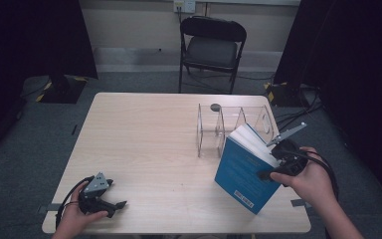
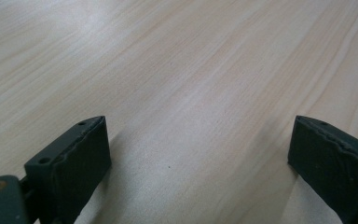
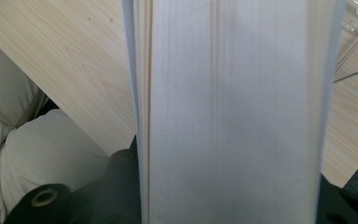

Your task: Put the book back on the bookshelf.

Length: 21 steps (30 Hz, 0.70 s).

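High view, left to right: one left gripper (image 1: 110, 198) at the near left corner of one wooden table (image 1: 144, 134), held low in one hand (image 1: 74, 219), jaws spread wide and released, nothing between them. Left gripper view: two black jaws far apart over bare wood grain. Farther right, toward the far right part of the table, one clear acrylic rack (image 1: 229, 124) with three upright dividers countable, standing upright. Just near of the rack, touching or almost touching it, one blue book (image 1: 241, 172), tilted on a lower corner, white page edges facing up and right. At the book's right edge, one right gripper (image 1: 273, 167) in the other hand (image 1: 311, 181), clenched on the book across its thickness. Right gripper view: page block (image 3: 233, 112) running up the frame between the jaws, a corner of the rack at upper right. Beyond the far table edge, one black folding chair (image 1: 211, 47).
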Available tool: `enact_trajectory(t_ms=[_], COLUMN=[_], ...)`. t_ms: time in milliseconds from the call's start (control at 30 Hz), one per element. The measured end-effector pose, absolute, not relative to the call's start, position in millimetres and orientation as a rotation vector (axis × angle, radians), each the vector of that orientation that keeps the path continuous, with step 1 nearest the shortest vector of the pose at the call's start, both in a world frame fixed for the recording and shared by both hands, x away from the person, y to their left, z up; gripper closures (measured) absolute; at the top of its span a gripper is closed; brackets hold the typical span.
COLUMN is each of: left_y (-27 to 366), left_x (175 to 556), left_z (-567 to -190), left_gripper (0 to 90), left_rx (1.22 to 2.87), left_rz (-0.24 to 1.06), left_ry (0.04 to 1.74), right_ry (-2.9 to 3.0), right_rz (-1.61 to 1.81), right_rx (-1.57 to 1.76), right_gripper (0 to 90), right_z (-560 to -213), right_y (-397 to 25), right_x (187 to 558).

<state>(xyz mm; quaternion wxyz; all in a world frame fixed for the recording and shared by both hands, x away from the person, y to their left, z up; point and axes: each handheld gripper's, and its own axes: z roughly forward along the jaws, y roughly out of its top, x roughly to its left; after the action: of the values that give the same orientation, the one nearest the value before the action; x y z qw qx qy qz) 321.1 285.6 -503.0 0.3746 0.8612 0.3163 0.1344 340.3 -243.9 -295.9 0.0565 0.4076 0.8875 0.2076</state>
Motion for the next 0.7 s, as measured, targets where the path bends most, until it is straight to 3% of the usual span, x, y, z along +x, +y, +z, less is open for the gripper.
enact_trajectory(t_ms=[700], left_y=[285.5], left_x=[321.2], left_z=[-503.1], left_gripper=[4.8], left_rx=[2.206], left_rz=[0.343], left_ry=[0.809], right_ry=[2.745], right_rz=[0.601], right_rx=[1.173], right_gripper=[54.3], right_z=[-301.6], right_y=[-230.6], right_x=[352.4])
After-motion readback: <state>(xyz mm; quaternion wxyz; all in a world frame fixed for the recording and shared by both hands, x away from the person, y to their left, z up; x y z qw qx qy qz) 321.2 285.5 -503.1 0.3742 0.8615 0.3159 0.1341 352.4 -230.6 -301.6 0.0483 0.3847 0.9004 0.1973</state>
